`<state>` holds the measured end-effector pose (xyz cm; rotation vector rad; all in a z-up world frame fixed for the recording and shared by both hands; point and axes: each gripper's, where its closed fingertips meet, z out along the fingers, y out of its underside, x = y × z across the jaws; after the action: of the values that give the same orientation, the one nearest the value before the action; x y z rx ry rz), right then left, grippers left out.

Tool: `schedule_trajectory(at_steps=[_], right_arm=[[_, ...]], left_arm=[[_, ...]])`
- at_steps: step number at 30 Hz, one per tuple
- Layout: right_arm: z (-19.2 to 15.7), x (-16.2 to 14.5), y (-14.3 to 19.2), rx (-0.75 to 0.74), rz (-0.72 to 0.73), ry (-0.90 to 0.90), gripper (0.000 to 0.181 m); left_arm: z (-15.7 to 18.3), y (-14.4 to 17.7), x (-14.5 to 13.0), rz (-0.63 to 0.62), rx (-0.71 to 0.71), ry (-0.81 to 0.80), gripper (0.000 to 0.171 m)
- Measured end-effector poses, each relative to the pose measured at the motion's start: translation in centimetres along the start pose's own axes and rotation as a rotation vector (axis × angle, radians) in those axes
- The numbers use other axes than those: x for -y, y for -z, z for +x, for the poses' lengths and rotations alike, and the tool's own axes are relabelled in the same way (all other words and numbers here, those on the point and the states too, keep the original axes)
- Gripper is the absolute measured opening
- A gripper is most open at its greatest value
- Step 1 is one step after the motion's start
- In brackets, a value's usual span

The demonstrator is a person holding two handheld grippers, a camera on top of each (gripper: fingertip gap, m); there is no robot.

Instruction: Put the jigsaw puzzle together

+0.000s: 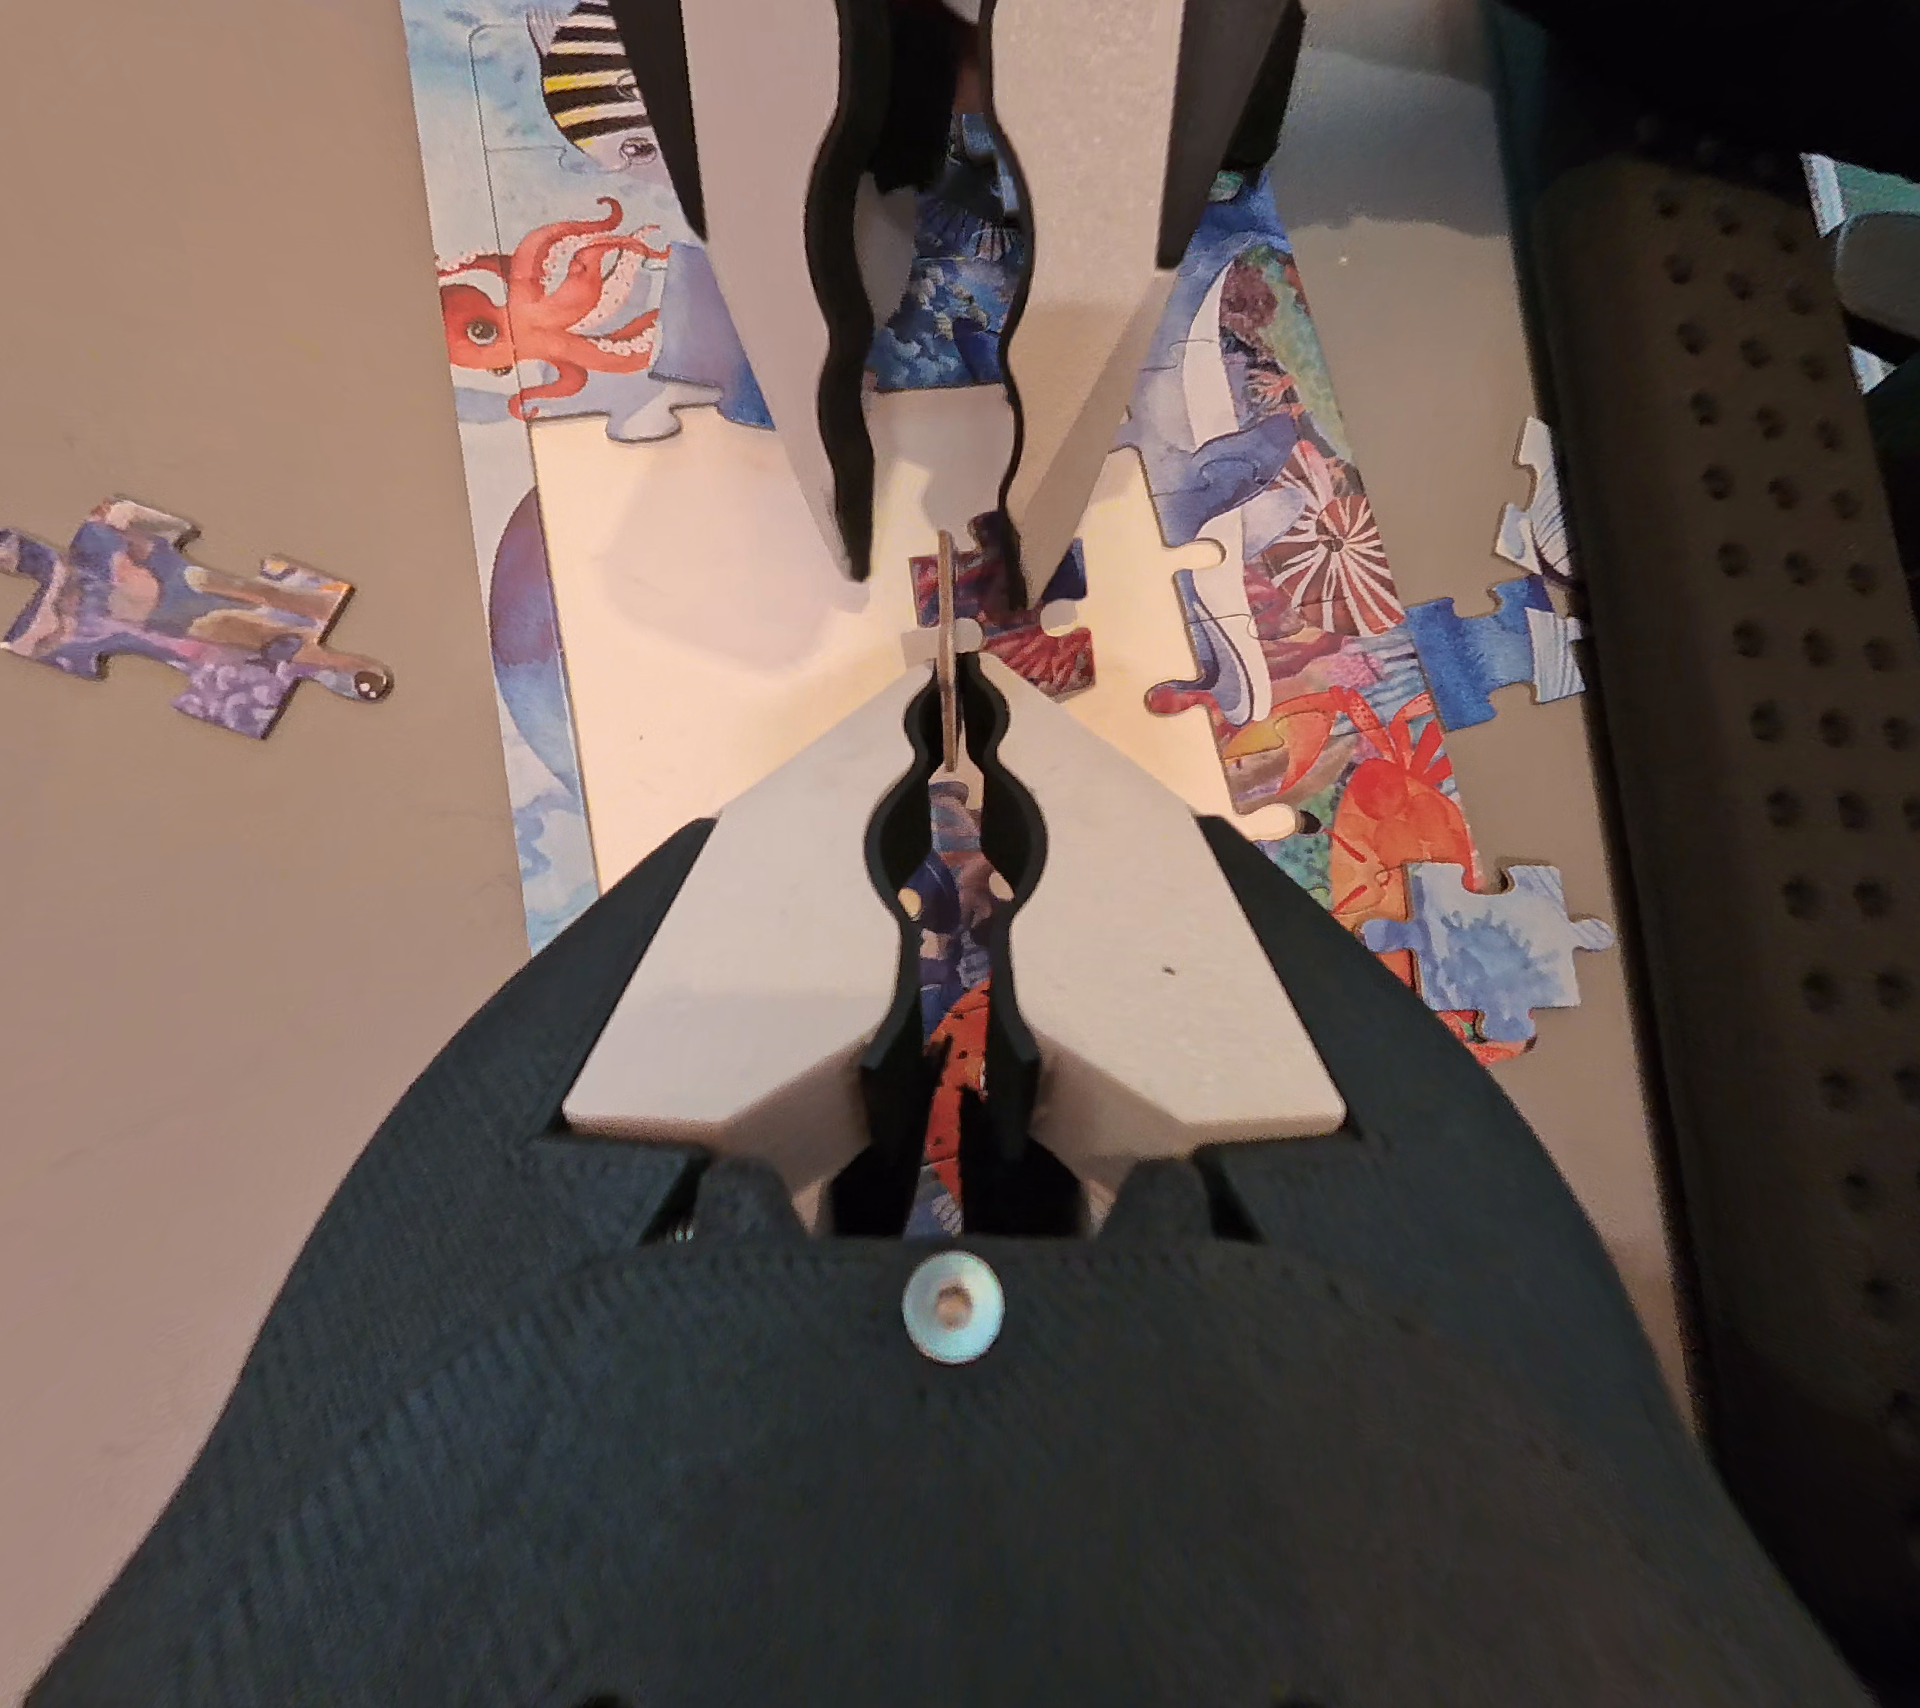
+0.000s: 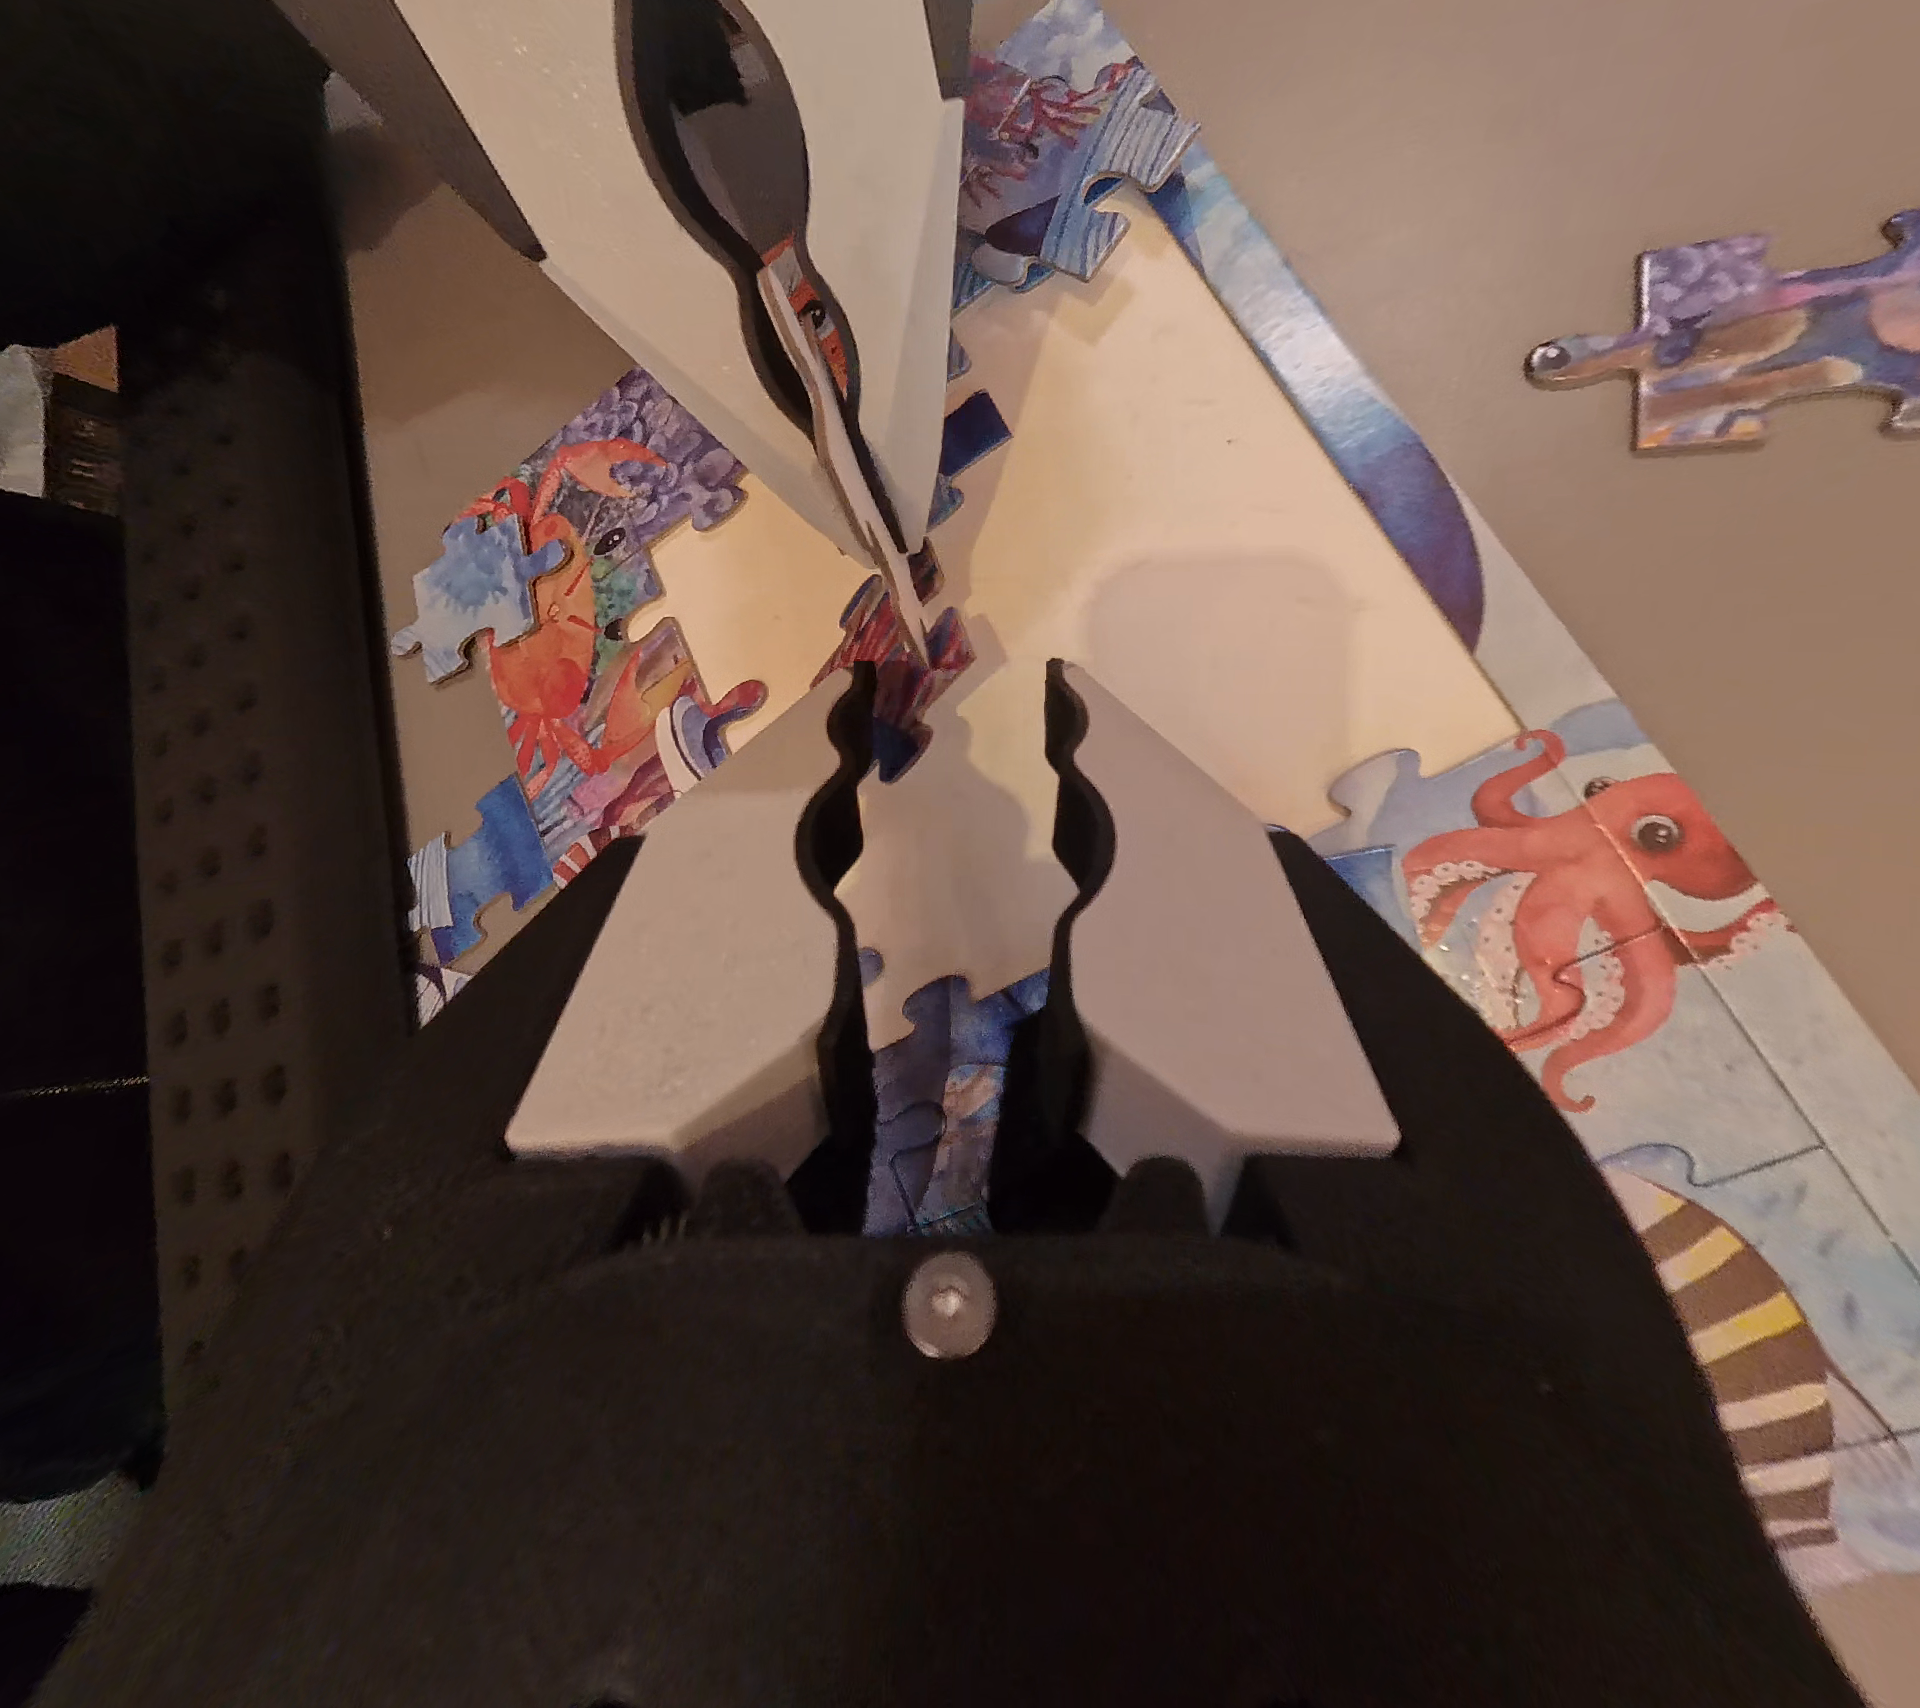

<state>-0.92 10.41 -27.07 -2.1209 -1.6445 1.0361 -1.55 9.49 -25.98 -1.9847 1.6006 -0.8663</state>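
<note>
My left gripper is shut on a puzzle piece and holds it upright, edge-on, over the bare cream floor of the puzzle tray. In the right wrist view the left gripper comes in from the top, and the held piece shows a white back and some orange. My right gripper is open and empty, with its tips either side of the piece's far end without touching it. It also shows in the left wrist view. A red and blue piece lies flat on the tray below, and also shows in the right wrist view.
Joined sections lie in the tray: an orange octopus and a crab part. A loose purple piece lies on the beige table. Loose blue pieces lie by the tray. A dark perforated object stands alongside.
</note>
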Motion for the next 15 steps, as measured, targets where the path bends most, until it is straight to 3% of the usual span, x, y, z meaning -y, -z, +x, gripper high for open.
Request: schedule_trajectory(at_steps=[5, 11, 15], right_arm=[[-1.0, -0.6, -1.3, 0.080, -0.034, -0.017, 0.017], [-1.7, 0.5, 0.0, 0.148, 0.046, -0.064, 0.000], [-2.3, 1.1, 0.3, 0.194, 0.079, -0.104, 0.000]], left_arm=[[0.0, 0.2, -0.1, -0.005, 0.002, -0.003, 0.000], [0.1, 1.8, 0.7, 0.056, -0.002, 0.001, 0.000], [0.5, 2.4, 1.2, 0.091, -0.021, -0.002, 0.000]])
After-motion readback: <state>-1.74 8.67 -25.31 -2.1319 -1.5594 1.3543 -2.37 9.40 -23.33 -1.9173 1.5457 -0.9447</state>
